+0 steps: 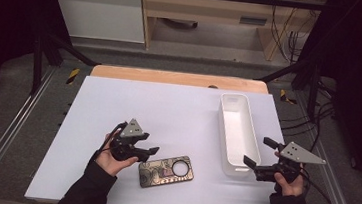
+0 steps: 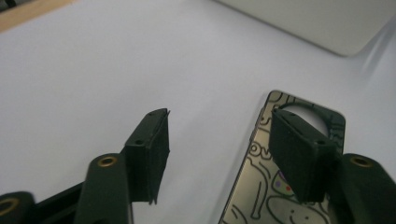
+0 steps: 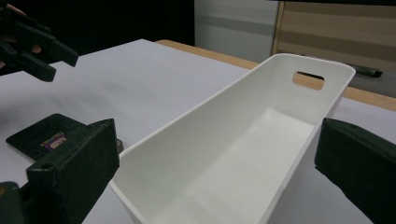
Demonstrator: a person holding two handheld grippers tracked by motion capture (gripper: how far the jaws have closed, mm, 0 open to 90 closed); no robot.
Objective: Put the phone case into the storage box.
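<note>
1. High view: your left gripper [image 1: 150,151] hangs just above the table [image 1: 133,102], jaws apart and nothing between them; the phone case [image 1: 166,171] lies flat near the front edge, just beside that gripper's tips, not in the bin [image 1: 236,132]; the bin stands upright to the right, long side running away from you, empty as far as you can see; your right gripper [image 1: 259,156] sits at the bin's near end with one jaw tip on either side of the near corner.

2. Left gripper view: both pads [image 2: 154,154] stand open at a middling gap, bare table between them; the case [image 2: 261,186] lies under and beyond the right-hand pad, patterned face up, round cut-out at its far end; no pad presses on it; a corner of the bin [image 2: 327,23] shows at the top.

3. Right gripper view: the jaws stand wide, straddling the near end of the bin [image 3: 243,154]; you cannot tell whether the pads touch its walls; inside is bare; the case [image 3: 51,135] lies on the table to the left, with the left gripper [image 3: 32,49] above it.

4. Judgement: the case looks set down or not yet picked; placing it in the bin seems left to do, if that is the aim; bin seems steadied, not lifted.
</note>
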